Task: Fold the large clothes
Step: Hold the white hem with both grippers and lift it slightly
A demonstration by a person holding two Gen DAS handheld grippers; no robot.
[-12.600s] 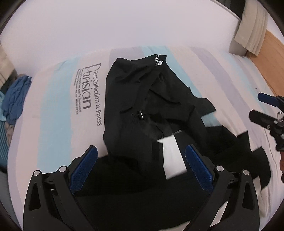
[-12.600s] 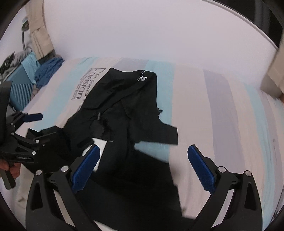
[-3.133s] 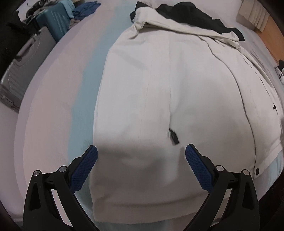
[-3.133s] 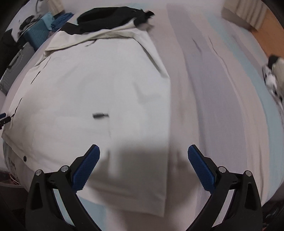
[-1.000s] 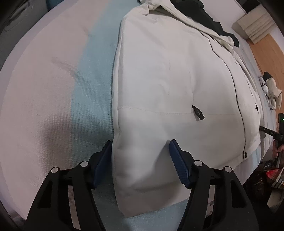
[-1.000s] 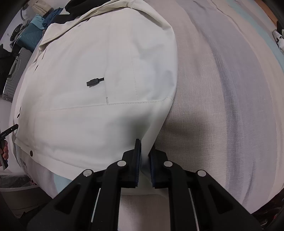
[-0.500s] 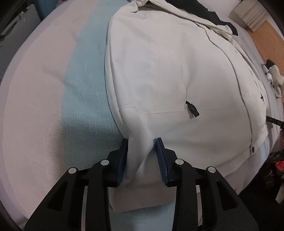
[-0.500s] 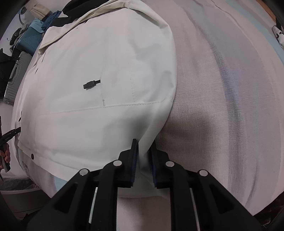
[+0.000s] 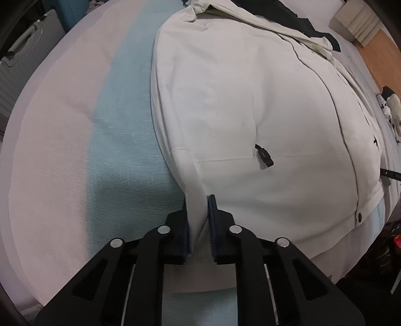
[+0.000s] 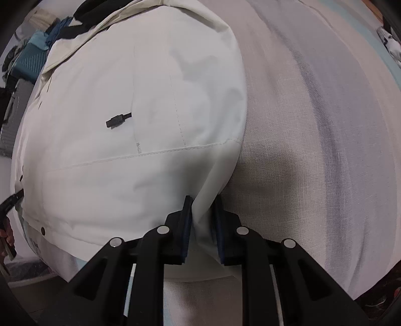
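Jacket lies flat on bed; my left gripper grips its near-left corner, my right gripper its near-right corner.

Your left gripper, wide open over the hem three seconds ago and half closed a second ago, now pinches the cream jacket at its 6 o'clock hem corner. Your right gripper, also open back then, now clamps the opposite hem corner. The black garment that filled both views earlier now lies at 12 o'clock, under the jacket's collar.
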